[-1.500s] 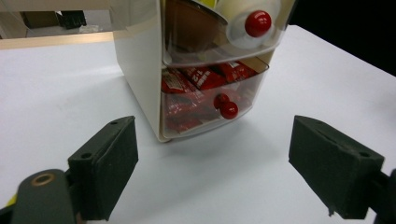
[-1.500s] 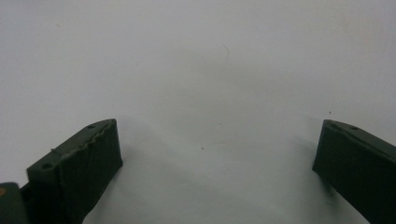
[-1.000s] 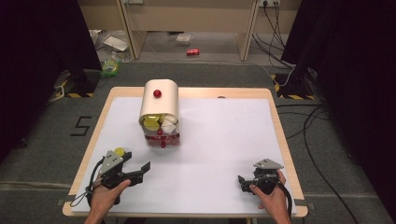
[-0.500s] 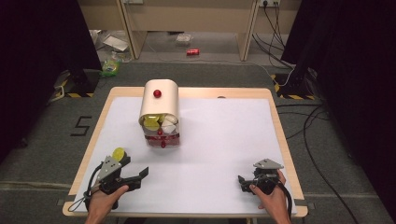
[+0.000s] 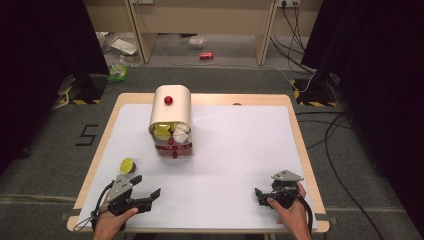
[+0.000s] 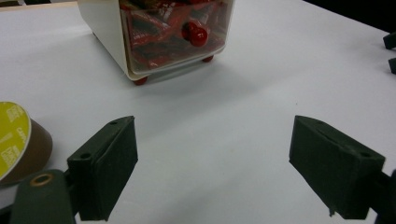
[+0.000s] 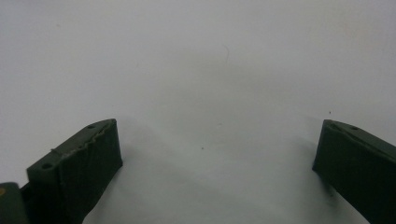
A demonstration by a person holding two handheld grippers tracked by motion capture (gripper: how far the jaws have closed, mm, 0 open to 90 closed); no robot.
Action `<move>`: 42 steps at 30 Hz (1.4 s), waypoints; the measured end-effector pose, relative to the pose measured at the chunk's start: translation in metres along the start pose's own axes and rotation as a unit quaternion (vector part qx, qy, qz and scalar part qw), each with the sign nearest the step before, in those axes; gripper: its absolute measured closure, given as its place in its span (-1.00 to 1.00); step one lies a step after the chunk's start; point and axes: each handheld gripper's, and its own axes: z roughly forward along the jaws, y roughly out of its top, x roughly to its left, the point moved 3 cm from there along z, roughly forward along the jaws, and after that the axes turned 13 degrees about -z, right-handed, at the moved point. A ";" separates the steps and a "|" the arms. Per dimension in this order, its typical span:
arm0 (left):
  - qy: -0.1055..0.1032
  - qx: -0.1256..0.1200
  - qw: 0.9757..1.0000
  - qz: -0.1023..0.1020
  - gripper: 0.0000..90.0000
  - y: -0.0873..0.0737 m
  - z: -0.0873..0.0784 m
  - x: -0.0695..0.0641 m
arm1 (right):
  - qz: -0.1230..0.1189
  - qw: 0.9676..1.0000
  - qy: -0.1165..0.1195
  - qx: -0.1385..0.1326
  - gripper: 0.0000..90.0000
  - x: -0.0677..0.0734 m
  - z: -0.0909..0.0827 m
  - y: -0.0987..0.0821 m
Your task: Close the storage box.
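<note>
High view: your left gripper (image 5: 146, 194) rests near the table's (image 5: 240, 150) 7 o'clock corner, jaws wide and empty, with the yellow-lidded capsule (image 5: 127, 165) just beside it at 11 o'clock. Left gripper view adds that the capsule (image 6: 16, 142) lies tipped, lid facing up-left. Your right gripper (image 5: 260, 194), at 5 o'clock, is likewise spread with nothing between.

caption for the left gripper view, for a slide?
Open left gripper low over the white table, yellow-lidded capsule beside it, drawer box ahead.
</note>
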 end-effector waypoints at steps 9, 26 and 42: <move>-0.001 0.016 1.000 -0.001 -0.67 -0.011 -0.001 0.003 | 0.000 1.000 0.000 0.000 -0.98 0.000 0.000 0.000; 0.027 0.034 0.999 0.004 -0.67 -0.027 -0.005 0.011 | 0.000 1.000 0.000 0.000 -0.98 0.000 0.000 0.000; 0.046 0.038 0.998 0.015 -0.67 -0.037 -0.013 0.015 | 0.000 1.000 0.000 0.000 -0.98 0.000 0.000 0.000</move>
